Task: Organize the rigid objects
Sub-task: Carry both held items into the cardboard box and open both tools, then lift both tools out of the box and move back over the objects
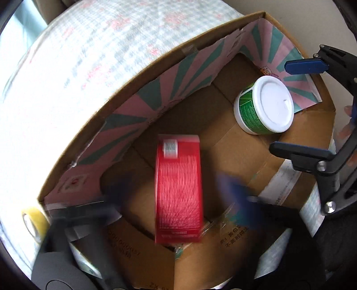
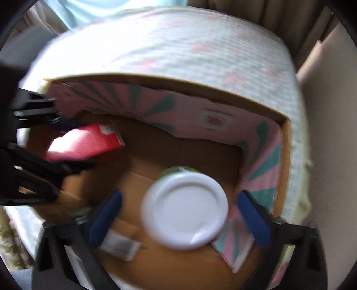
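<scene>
A red box [image 1: 178, 189] lies on the floor of an open cardboard box [image 1: 234, 142]. My left gripper [image 1: 176, 191] is open, its blurred fingers on either side of the red box and apart from it. A green tub with a white lid [image 1: 265, 106] stands upright in the far right corner. My right gripper [image 2: 178, 216] is open around the tub's white lid [image 2: 185, 209], not touching it. The right gripper also shows in the left wrist view [image 1: 301, 107], and the left gripper in the right wrist view [image 2: 53, 142] beside the red box [image 2: 89, 140].
The cardboard box has pink and teal printed inner walls [image 1: 142, 107] and sits on a checked cloth-covered surface [image 1: 78, 58]. A roll of tape [image 1: 33, 220] lies at the box's near left corner. Curtains [image 2: 256, 13] hang behind.
</scene>
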`<control>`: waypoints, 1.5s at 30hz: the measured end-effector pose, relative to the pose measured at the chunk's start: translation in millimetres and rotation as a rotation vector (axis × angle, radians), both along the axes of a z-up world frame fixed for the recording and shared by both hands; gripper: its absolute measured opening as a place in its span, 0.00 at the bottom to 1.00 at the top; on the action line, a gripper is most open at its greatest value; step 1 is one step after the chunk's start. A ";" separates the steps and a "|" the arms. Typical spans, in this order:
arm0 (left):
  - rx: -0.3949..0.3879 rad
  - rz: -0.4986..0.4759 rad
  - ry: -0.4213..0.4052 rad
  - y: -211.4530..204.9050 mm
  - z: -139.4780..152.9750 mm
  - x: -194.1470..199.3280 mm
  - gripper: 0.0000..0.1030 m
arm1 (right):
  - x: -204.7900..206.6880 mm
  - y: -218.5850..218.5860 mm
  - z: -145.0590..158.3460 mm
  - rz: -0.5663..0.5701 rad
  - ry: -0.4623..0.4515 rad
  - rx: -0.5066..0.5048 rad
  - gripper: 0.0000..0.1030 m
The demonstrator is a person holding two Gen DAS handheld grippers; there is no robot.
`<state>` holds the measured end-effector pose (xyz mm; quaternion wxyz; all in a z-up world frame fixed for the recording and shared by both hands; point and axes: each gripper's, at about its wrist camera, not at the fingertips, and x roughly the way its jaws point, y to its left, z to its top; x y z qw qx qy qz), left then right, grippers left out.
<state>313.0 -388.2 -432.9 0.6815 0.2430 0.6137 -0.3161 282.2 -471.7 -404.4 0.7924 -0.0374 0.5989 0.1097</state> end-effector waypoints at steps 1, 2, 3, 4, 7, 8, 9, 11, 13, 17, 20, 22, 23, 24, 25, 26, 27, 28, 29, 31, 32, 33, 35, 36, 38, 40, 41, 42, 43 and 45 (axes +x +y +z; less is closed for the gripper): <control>-0.003 0.003 -0.004 2.4 3.0 0.0 1.00 | -1.0 0.3 2.8 0.003 -0.005 0.003 1.00; 0.000 0.008 -0.006 4.8 4.9 0.6 1.00 | -2.4 1.0 4.3 0.008 0.002 0.003 1.00; 0.001 0.013 -0.005 7.1 6.6 1.2 1.00 | -4.0 1.3 5.1 0.004 0.006 -0.001 1.00; -0.001 0.017 -0.007 8.8 8.4 2.4 1.00 | -5.4 0.8 6.3 -0.002 0.012 -0.006 1.00; 0.001 0.027 -0.018 16.2 16.0 1.2 1.00 | -8.6 -0.5 13.3 -0.022 0.018 -0.020 1.00; 0.000 0.029 -0.018 17.4 18.6 1.1 1.00 | -9.9 -1.0 15.4 -0.029 0.033 -0.027 1.00; -0.002 0.031 -0.019 20.1 21.3 1.7 1.00 | -10.8 -1.3 18.1 -0.033 0.045 -0.028 1.00; -0.009 0.037 -0.026 22.4 27.8 0.1 1.00 | -11.6 -2.2 27.3 -0.041 0.038 -0.027 1.00; -0.018 0.048 -0.029 22.8 35.4 -2.3 1.00 | -13.2 -1.5 37.0 -0.039 0.019 -0.034 1.00; -0.041 0.072 -0.039 30.4 60.9 -6.3 1.00 | -24.9 3.5 58.7 -0.040 -0.017 -0.054 1.00; -0.049 0.093 -0.066 33.8 84.6 -24.8 1.00 | -32.7 5.4 79.5 -0.054 -0.062 -0.069 1.00; -0.061 0.112 -0.087 41.2 102.7 -33.4 1.00 | -39.7 7.7 98.6 -0.068 -0.109 -0.061 1.00; -0.064 0.124 -0.114 46.5 113.6 -37.7 1.00 | -42.4 8.0 108.6 -0.079 -0.129 -0.047 1.00; -0.064 0.137 -0.151 51.4 124.5 -43.2 1.00 | -44.2 7.7 118.5 -0.089 -0.147 -0.024 1.00; -0.070 0.148 -0.184 58.0 136.3 -48.4 1.00 | -44.6 8.1 127.0 -0.099 -0.159 -0.005 1.00; -0.076 0.163 -0.216 66.6 148.1 -53.9 1.00 | -45.7 8.7 136.0 -0.109 -0.169 0.012 1.00; -0.079 0.181 -0.241 76.1 160.8 -59.9 1.00 | -46.0 9.8 144.2 -0.116 -0.178 0.024 1.00; -0.083 0.200 -0.258 84.3 169.8 -64.3 1.00 | -46.1 11.9 151.9 -0.122 -0.187 0.032 1.00; -0.087 0.219 -0.271 94.4 179.0 -67.9 1.00 | -46.6 15.1 159.5 -0.124 -0.196 0.039 1.00; -0.090 0.255 -0.293 116.2 194.9 -75.4 1.00 | -47.9 25.8 173.2 -0.117 -0.216 0.040 1.00; -0.091 0.271 -0.298 128.1 200.2 -79.4 1.00 | -49.0 32.6 179.9 -0.108 -0.228 0.036 1.00; -0.089 0.289 -0.302 142.0 207.6 -83.8 1.00 | -50.3 40.3 187.0 -0.096 -0.239 0.028 1.00; -0.089 0.330 -0.310 170.9 218.5 -93.4 1.00 | -54.1 57.3 200.9 -0.070 -0.263 0.022 1.00; -0.089 0.350 -0.311 185.4 222.4 -97.5 1.00 | -56.2 66.5 207.2 -0.059 -0.275 0.021 1.00; -0.087 0.394 -0.315 215.5 230.6 -106.1 1.00 | -59.5 85.9 218.9 -0.037 -0.292 0.025 1.00; -0.088 0.434 -0.316 245.7 236.7 -114.8 1.00 | -63.3 108.1 231.1 -0.019 -0.311 0.031 1.00; -0.086 0.451 -0.315 260.7 238.4 -119.0 1.00 | -65.3 118.2 236.1 -0.012 -0.319 0.037 1.00; -0.085 0.466 -0.317 276.2 240.8 -123.0 1.00 | -67.1 128.5 240.6 -0.008 -0.325 0.045 1.00; -0.085 0.479 -0.321 291.5 242.5 -127.1 1.00 | -69.3 138.5 244.2 -0.005 -0.332 0.052 1.00; -0.080 0.509 -0.327 322.1 241.7 -133.9 1.00 | -72.4 160.0 250.3 -0.006 -0.337 0.067 1.00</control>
